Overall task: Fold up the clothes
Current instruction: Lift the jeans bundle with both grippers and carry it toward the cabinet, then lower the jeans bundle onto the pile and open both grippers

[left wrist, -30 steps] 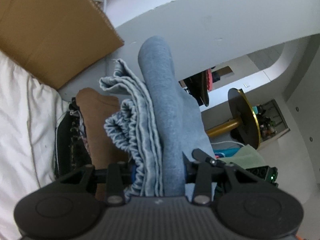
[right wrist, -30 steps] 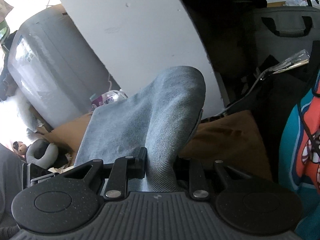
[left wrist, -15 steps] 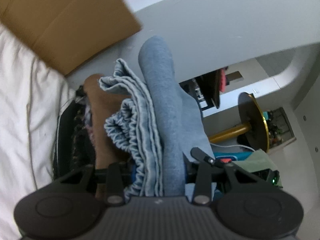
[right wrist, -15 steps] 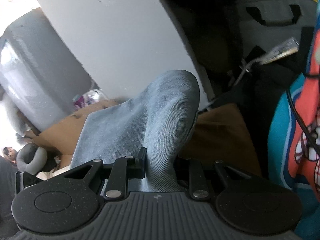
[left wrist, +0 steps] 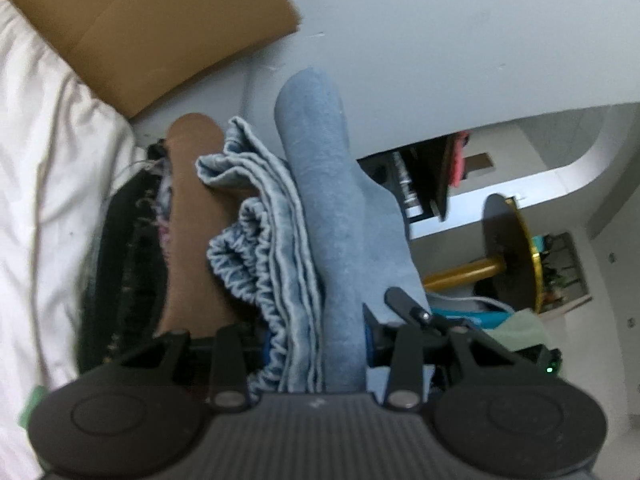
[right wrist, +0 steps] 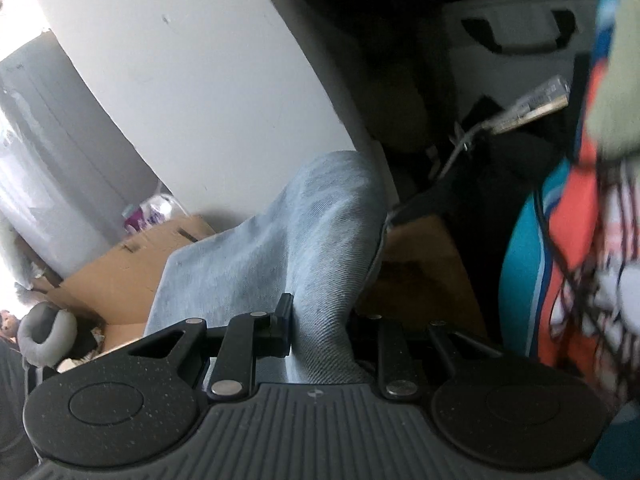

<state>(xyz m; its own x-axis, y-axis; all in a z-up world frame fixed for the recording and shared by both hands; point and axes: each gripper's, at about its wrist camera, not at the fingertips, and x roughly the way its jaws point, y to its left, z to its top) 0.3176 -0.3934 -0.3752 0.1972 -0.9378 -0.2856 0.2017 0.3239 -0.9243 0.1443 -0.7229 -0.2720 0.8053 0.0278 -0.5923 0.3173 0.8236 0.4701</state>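
Two grippers, left gripper (left wrist: pixel 316 344) and right gripper (right wrist: pixel 320 336), are each clenched on the blue garment (left wrist: pixel 320 216), held above the brown cloth (left wrist: pixel 192 240); equal tension should be kept so layers stay aligned.

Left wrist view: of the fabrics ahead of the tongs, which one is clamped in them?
The blue garment, bunched between the left tongs, with its gathered elastic edge showing. The brown cloth and the white sheet lie behind it, ungripped.
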